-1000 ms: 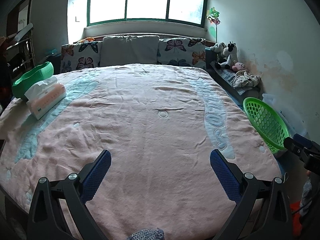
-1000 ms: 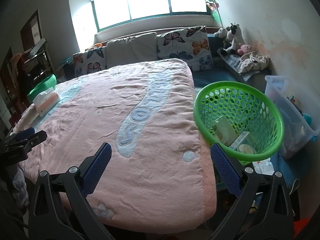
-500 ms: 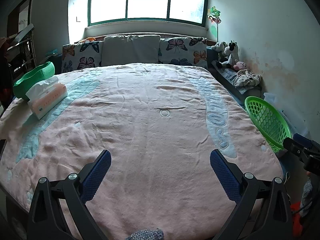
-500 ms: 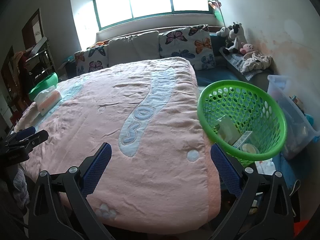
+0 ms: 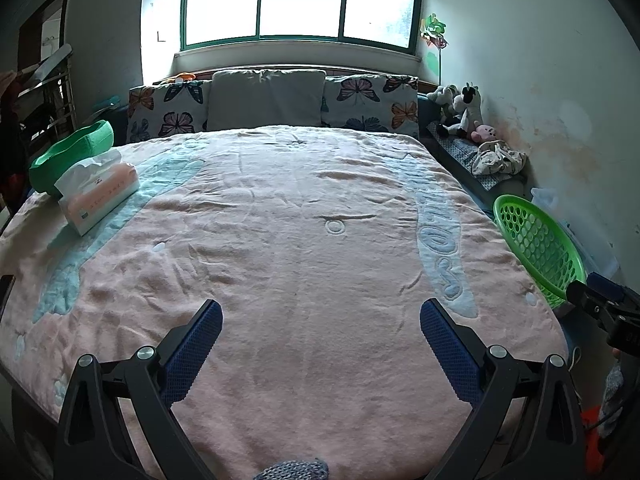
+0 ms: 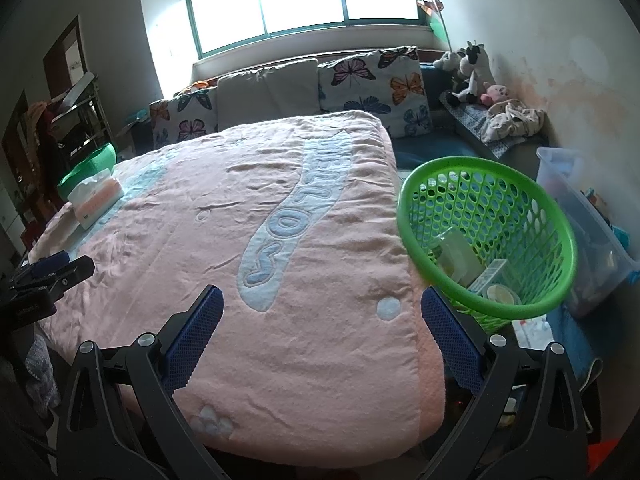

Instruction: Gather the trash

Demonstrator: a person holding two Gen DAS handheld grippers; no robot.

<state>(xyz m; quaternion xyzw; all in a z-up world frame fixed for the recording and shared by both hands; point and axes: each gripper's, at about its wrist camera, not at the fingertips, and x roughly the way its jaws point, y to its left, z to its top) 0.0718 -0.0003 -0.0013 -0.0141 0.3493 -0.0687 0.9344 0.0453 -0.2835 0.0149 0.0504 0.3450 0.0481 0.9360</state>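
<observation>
Left tongs (image 5: pixel 320 322): spread wide, holding nothing, over the near blanket (image 5: pixel 288 248).
Right tongs (image 6: pixel 320 320): spread wide, holding nothing, over the bed's right corner.
Green basket (image 6: pixel 532 200): beside the bed's right edge; trash (image 6: pixel 460 258) inside shows in the right view only.
Tissue pack (image 5: pixel 98 196): far left, on the blanket.

green basket (image 6: pixel 486 236) beside bed, trash (image 6: pixel 460 258) inside
</observation>
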